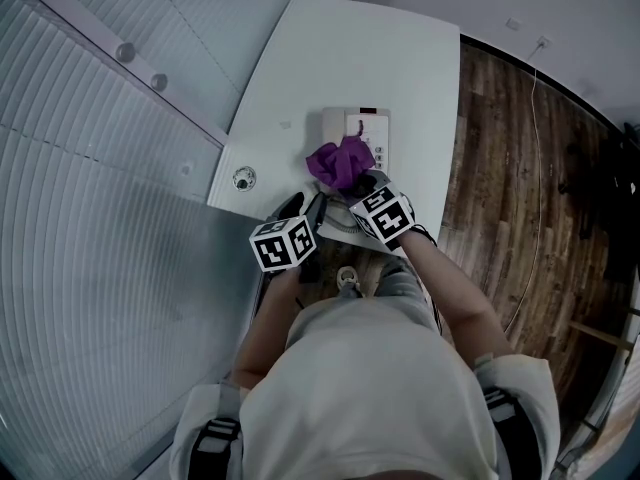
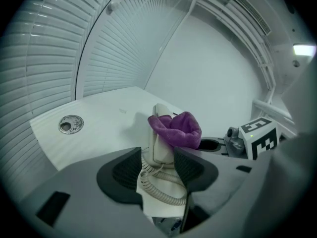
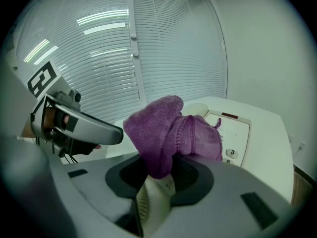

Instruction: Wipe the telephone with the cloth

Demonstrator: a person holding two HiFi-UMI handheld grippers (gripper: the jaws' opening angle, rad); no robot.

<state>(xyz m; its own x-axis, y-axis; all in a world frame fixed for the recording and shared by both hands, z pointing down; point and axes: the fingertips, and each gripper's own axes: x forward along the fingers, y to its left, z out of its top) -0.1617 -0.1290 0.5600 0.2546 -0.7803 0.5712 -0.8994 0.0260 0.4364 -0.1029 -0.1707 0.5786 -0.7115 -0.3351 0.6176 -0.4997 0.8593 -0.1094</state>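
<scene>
A cream telephone base (image 1: pixel 356 128) sits on the white table (image 1: pixel 400 58); its keypad (image 3: pixel 232 133) shows in the right gripper view. The handset (image 2: pixel 161 142) is lifted off the base, and my left gripper (image 2: pixel 157 163) is shut on it, with the coiled cord (image 2: pixel 161 190) hanging below. My right gripper (image 3: pixel 159 170) is shut on a purple cloth (image 3: pixel 171 130). The cloth (image 2: pixel 177 130) lies draped over the handset's upper end. In the head view both grippers, left (image 1: pixel 305 210) and right (image 1: pixel 362 184), meet at the table's near edge, just in front of the base.
A round metal grommet (image 1: pixel 244 178) is set in the table to the left of the telephone. Window blinds (image 1: pixel 90 218) run along the left side. A wooden floor (image 1: pixel 520 168) with a thin cable lies to the right of the table.
</scene>
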